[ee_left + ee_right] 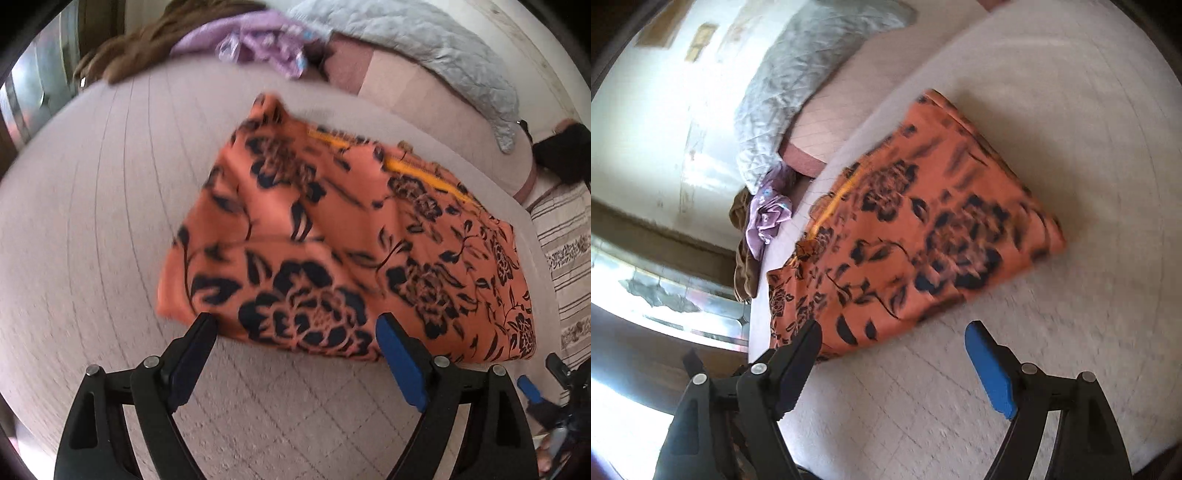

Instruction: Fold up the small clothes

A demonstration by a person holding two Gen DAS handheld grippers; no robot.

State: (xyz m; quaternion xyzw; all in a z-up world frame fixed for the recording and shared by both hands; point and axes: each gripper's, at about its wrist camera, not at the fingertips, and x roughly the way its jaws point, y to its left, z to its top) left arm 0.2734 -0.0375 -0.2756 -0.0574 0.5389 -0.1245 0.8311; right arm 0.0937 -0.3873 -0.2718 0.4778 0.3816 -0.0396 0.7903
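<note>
An orange garment with dark floral print (pixel 332 240) lies folded on the pale bed cover (pixel 92 221). My left gripper (pixel 297 326) is open and empty, its fingertips just at the garment's near edge. In the right wrist view the same garment (pixel 916 236) lies ahead, reaching the bed's left edge. My right gripper (pixel 894 336) is open and empty, its left fingertip (pixel 809 336) over the garment's near corner. The other gripper (pixel 546 391) shows at the lower right of the left wrist view.
A lilac garment (pixel 258 44) and a brown one (pixel 136 62) lie bunched at the far side of the bed. A grey quilted blanket (pixel 424 44) lies on a pink mattress (pixel 406 92). A striped rug (pixel 569 251) covers the floor to the right.
</note>
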